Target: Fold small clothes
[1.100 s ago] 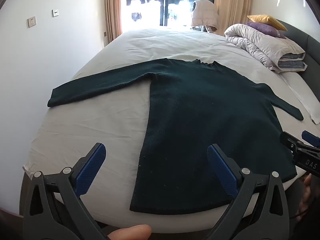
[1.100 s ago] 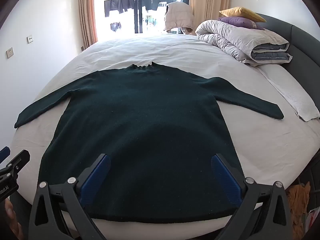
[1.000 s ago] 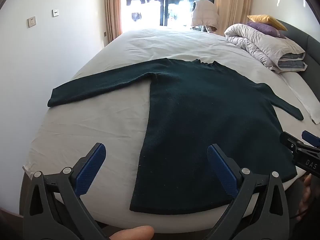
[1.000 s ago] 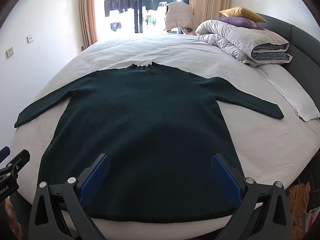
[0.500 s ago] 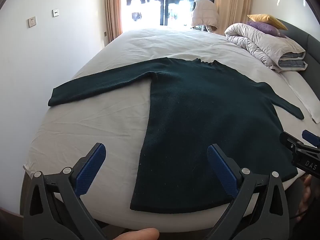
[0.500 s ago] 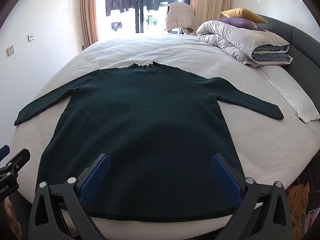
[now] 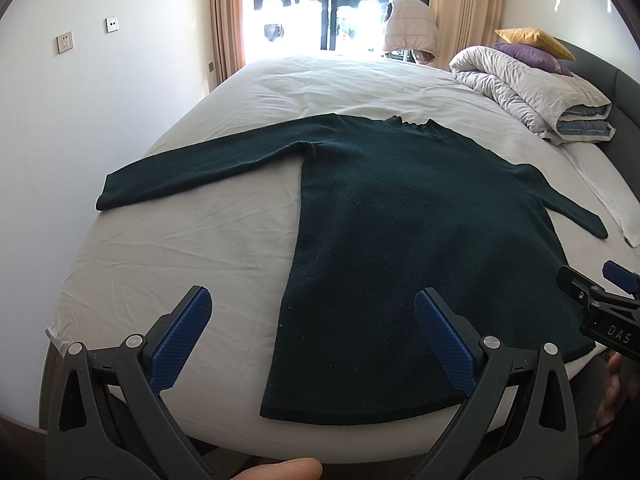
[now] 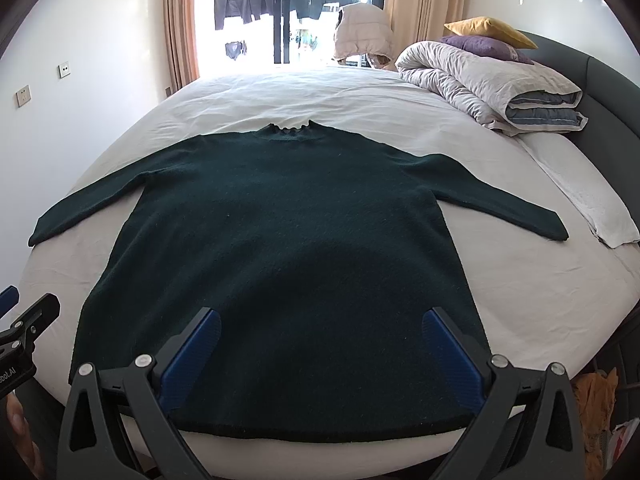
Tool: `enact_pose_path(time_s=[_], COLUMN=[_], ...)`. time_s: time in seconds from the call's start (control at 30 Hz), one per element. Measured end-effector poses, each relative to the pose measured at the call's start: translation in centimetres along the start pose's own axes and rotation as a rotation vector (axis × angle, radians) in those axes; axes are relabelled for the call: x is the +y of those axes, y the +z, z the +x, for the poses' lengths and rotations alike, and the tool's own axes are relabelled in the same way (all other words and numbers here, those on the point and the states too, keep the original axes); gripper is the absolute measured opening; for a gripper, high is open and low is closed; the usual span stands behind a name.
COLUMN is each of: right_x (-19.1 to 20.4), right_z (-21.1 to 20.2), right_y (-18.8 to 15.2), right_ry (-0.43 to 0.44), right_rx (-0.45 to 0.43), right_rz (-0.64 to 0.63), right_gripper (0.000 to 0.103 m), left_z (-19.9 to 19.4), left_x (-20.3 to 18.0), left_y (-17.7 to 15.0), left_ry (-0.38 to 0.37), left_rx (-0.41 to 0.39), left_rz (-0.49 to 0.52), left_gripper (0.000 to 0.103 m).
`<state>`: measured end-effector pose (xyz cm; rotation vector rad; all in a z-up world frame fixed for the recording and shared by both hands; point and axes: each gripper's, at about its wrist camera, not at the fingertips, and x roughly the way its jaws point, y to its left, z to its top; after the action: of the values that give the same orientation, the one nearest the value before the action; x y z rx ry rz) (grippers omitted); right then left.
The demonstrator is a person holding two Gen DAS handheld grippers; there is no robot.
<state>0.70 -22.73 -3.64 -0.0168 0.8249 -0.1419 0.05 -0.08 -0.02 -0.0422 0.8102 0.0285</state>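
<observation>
A dark green sweater lies flat on the white bed sheet, both sleeves spread out, collar toward the window. My left gripper hovers open over the hem's left corner, nothing between its blue pads. My right gripper stands open above the middle of the hem, also holding nothing. In the left wrist view the right gripper shows at the right edge; in the right wrist view the left gripper shows at the left edge.
A folded duvet with purple and yellow pillows sits at the back right by the dark headboard. A white cloth lies beside the right sleeve. A wall runs close along the bed's left side.
Both grippers have drifted very slightly; the sweater lies as it did and both stay open.
</observation>
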Motion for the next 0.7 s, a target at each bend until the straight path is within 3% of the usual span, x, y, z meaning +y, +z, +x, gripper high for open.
enact_pose_path(time_s=[0.7], right_x=[0.24], right_z=[0.14], right_y=[-0.15], right_ry=[0.002], right_rx=[0.003], right_rz=[-0.004], right_gripper=[0.103], left_z=[0.4], left_x=[0.26], left_y=[-0.65], left_ry=[-0.002], left_rx=[0.003], left_rz=[-0.002], left_gripper=[0.103])
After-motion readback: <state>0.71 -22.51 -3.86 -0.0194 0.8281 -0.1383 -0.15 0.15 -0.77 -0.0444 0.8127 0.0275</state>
